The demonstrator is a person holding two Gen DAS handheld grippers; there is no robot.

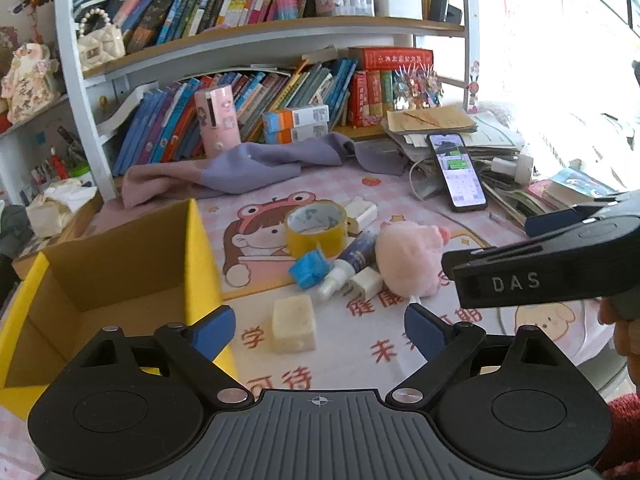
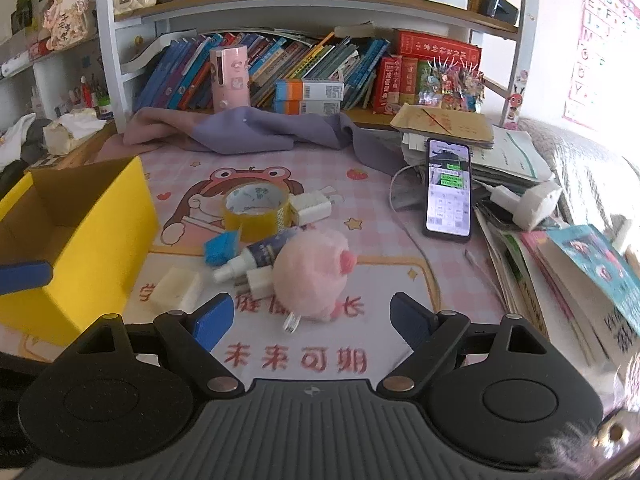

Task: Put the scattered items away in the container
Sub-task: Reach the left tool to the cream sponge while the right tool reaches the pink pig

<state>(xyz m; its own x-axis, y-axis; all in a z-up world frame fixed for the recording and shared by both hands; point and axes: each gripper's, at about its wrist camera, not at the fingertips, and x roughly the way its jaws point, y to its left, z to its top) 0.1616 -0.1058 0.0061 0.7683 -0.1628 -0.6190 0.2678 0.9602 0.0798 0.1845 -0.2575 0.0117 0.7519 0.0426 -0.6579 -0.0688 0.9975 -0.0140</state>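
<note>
An open yellow cardboard box (image 1: pixel 120 280) (image 2: pixel 76 232) stands at the left of the pink desk mat. Scattered beside it lie a cream block (image 1: pixel 293 323) (image 2: pixel 178 288), a blue cube (image 1: pixel 310 268) (image 2: pixel 221 247), a yellow tape roll (image 1: pixel 316 226) (image 2: pixel 256 210), a small spray bottle (image 1: pixel 352 260) (image 2: pixel 256 258), two white chargers (image 1: pixel 366 283) (image 2: pixel 312 207) and a pink plush pig (image 1: pixel 408 256) (image 2: pixel 312 276). My left gripper (image 1: pixel 318 330) is open and empty, just short of the cream block. My right gripper (image 2: pixel 312 318) is open and empty, just short of the pig.
A lit phone (image 2: pixel 448 188) leans on a paper stack at the right. Books (image 2: pixel 580 280) lie along the right edge. A purple cloth (image 2: pixel 248 130) lies before the bookshelf (image 2: pixel 280 76). The right gripper's body (image 1: pixel 552 268) shows at the right of the left wrist view.
</note>
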